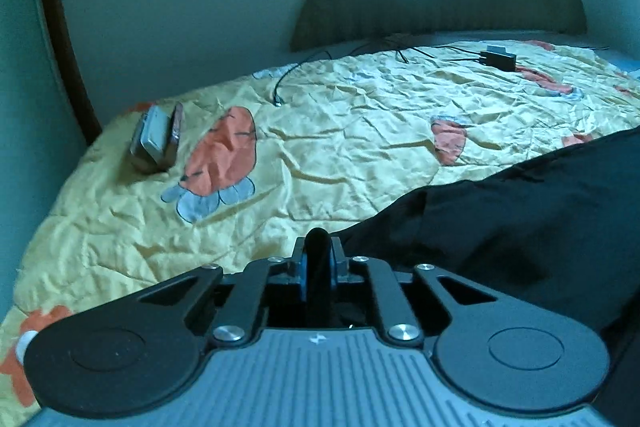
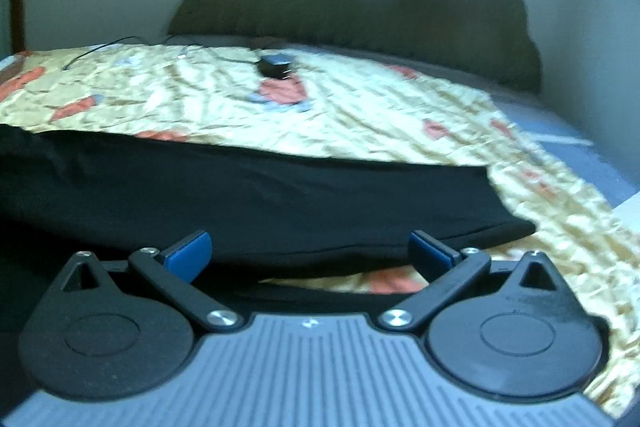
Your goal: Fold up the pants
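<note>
Centrally, soft black pants (image 2: 256, 195) are spread over a crinkled yellow quilt (image 1: 340, 131) with orange patches. A rolled fold of them is pinched between the left gripper (image 1: 318, 259) pads; the right gripper (image 2: 308, 251) is held wide apart above the fabric.

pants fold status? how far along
Early to mid fold. Done: the black pants lie across the yellow bedspread and look doubled over at the near edge, though blur makes that uncertain. In hand: the left gripper is shut on a pinch of pants fabric; the right gripper is open, just short of the near hem. Left: right grasp and the remaining folds.
</note>
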